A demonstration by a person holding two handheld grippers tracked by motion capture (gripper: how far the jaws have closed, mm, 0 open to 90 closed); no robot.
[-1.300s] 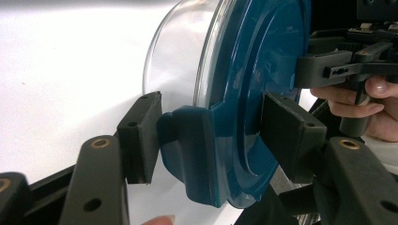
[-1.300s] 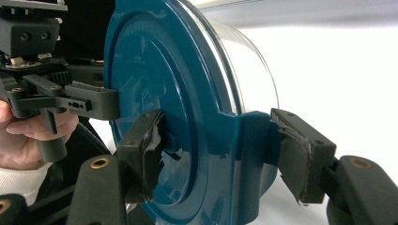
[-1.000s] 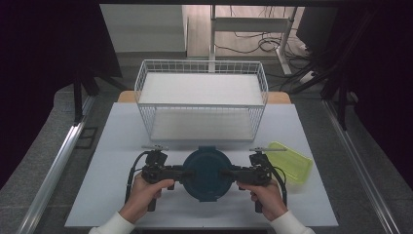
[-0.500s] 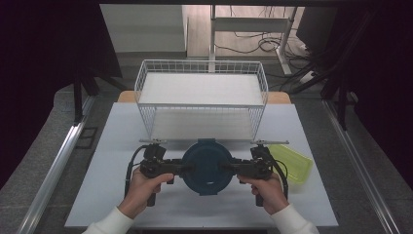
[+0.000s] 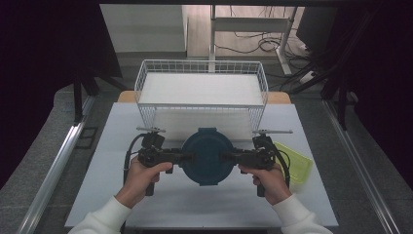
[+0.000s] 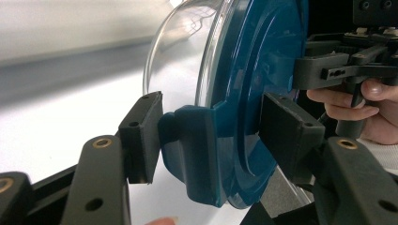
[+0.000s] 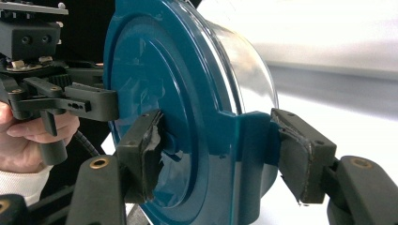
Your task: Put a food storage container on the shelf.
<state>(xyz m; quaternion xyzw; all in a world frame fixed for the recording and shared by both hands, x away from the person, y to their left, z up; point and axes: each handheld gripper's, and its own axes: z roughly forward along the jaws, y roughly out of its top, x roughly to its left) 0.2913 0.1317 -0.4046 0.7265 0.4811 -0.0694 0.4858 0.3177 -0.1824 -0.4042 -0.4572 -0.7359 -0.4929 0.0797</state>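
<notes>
2 grippers hold 1 round container between them, above the white table (image 5: 122,195). At far left, the person's left hand (image 5: 139,178) wraps the handle of the left gripper (image 5: 187,157), which points inward toward the centre. Its jaws are clamped on the container's left latch tab: in the left gripper view, 1 pad (image 6: 143,136) presses the outside of the blue tab and the other pad (image 6: 286,124) presses the lid face. At centre sits the container (image 5: 208,156), a clear bowl closed by a dark blue lid (image 6: 256,84) with clip tabs at its rim. It is seen lid-up from the high view, just in front of the wire basket (image 5: 202,73). The basket is white, with a pale liner, and stands at the far side of the table. To the right of the container, the right gripper (image 5: 229,157) mirrors the left one. Its jaws are clamped on the opposite latch tab, 1 worn pad (image 7: 145,150) on the lid face and 1 pad (image 7: 300,154) on the tab's outer side. The person's right hand (image 5: 267,178) grips its handle. At far right, a yellow-green tray (image 5: 298,165) lies on the table, just beside that hand.
</notes>
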